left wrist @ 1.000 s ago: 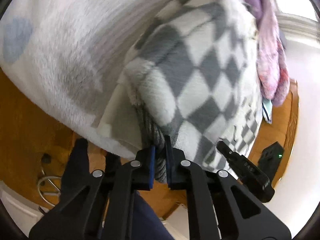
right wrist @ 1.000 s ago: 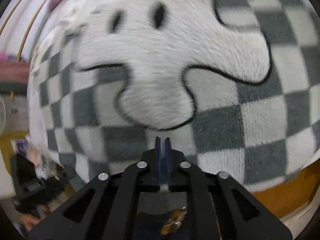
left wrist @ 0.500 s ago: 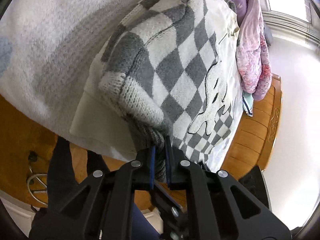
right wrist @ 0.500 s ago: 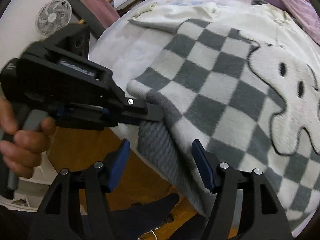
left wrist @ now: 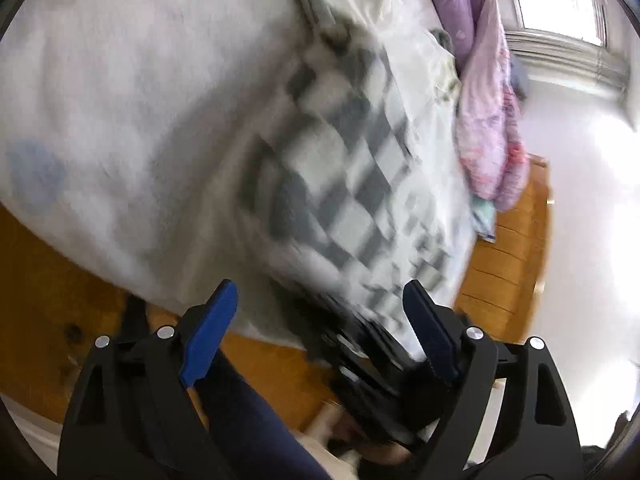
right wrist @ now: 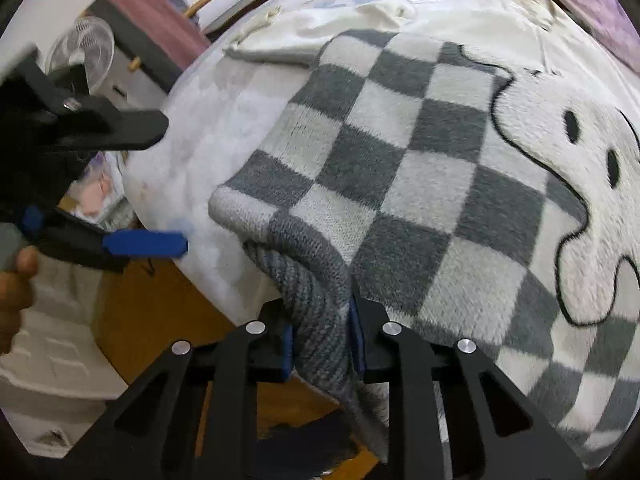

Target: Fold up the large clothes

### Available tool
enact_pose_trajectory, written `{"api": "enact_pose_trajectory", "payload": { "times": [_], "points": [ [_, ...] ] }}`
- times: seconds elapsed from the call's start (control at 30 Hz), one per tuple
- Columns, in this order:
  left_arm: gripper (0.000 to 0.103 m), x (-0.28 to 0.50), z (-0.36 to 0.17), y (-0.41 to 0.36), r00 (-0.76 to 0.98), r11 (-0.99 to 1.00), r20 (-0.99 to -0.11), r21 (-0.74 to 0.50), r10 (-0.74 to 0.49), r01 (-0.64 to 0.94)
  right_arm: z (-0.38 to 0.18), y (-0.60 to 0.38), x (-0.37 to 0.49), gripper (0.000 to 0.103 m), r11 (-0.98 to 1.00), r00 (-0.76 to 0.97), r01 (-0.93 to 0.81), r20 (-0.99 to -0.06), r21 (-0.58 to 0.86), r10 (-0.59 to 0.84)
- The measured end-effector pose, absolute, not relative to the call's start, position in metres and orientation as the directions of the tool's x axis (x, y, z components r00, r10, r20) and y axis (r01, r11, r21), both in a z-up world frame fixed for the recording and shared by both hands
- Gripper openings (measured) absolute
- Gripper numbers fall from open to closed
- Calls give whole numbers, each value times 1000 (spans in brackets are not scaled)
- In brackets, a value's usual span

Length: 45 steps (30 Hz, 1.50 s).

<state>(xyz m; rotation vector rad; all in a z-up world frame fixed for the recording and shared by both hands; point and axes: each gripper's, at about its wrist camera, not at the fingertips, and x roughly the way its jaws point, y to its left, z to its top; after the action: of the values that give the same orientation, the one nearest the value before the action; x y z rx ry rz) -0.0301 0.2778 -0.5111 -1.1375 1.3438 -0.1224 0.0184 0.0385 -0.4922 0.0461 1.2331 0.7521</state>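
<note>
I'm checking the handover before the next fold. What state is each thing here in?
Left gripper: jaws opening wide, nothing between them.
Right gripper: jaws closing on the ribbed hem.
Checkered sweater: spread on the bed, hem corner lifted.
Fan: cannot tell whether it runs.

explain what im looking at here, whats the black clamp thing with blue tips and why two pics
No robot here: a person holds a hand-operated two-finger gripper in each hand, each carrying a fisheye camera looking along its fingers. That gives two pictures.

The left camera view is blurred; the left gripper is opening, nothing between its blue pads.

In the right camera view the right gripper is closing on the grey ribbed hem of a checked sweater with a ghost figure, spread on a white bed. The left gripper appears at that picture's left edge.
</note>
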Motion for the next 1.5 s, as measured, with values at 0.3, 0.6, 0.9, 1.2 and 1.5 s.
{"api": "enact_pose_trajectory", "payload": {
  "times": [0.3,0.6,0.9,1.2,1.5],
  "points": [
    [84,61,-529,247,192,736,-840,-538,-507,-412,-461,2,22,20,764,150,-355,-774,539,615],
    [29,100,-464,172,295,858,-859,-481,-418,-183,-439,-87,28,20,695,244,-148,-655,704,715],
    [29,121,-376,-8,377,882,-798,-436,-470,176,-406,-240,7,19,616,440,64,-577,785,689],
    [29,128,-395,-199,251,812,-810,-401,-531,424,-435,-358,-36,18,536,550,340,-626,773,553],
    [34,130,-494,-315,86,801,-928,-263,-363,538,-528,-407,-70,18,379,493,622,-719,685,490]
  ]
}}
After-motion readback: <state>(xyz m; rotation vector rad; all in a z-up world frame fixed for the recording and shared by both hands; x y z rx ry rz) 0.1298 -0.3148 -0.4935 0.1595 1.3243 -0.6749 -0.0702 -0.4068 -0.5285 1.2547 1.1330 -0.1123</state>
